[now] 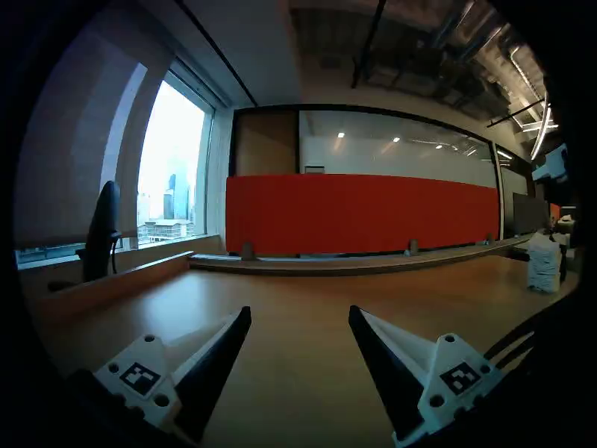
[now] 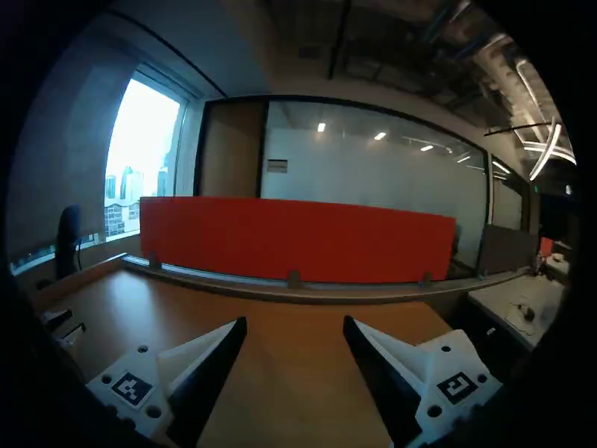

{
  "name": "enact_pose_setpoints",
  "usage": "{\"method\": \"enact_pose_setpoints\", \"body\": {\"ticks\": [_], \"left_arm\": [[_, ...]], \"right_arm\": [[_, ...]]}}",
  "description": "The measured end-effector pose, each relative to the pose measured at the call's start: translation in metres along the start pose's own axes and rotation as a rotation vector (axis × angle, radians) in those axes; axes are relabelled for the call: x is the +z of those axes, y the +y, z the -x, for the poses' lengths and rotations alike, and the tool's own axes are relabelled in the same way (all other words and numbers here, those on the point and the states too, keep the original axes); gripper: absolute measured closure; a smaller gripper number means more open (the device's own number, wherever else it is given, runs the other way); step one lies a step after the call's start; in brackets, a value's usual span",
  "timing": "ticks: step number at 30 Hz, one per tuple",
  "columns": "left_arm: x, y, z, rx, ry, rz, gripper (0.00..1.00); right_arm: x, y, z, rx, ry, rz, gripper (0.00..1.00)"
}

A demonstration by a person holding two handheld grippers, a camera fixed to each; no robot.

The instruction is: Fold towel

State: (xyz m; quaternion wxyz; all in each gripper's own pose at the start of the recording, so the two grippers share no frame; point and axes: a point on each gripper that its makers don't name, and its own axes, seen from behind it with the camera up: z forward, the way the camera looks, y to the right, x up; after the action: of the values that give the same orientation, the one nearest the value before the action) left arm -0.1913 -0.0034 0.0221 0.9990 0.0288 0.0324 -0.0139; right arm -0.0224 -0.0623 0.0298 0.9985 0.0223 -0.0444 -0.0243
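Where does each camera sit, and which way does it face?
Left gripper view: rides on the left tongs, low over the wooden desk, facing the red divider; its two open fingers show.
Right gripper view: rides on the right tongs, low over the same desk, facing that divider; its open fingers show.
Shared: desk, red divider, window at left.

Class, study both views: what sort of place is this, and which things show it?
Probably an open-plan office: a long wooden desk with a red divider screen along its far edge, a black office chair by a tall window, and a glass-walled room behind.
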Motion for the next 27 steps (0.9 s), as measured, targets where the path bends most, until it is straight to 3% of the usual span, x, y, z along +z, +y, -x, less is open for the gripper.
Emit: {"method": "enact_pose_setpoints", "body": {"ticks": [12,27], "left_arm": [[0.002,0.002,0.004,0.006,0.001,0.0,0.03],[0.004,0.004,0.009,0.006,0.003,-0.001,0.02]], "right_arm": [[-0.001,0.009,-0.005,0.019,0.026,0.018,0.0],[-0.022,0.058,-0.027,0.041,0.125,0.072,0.0]]}}
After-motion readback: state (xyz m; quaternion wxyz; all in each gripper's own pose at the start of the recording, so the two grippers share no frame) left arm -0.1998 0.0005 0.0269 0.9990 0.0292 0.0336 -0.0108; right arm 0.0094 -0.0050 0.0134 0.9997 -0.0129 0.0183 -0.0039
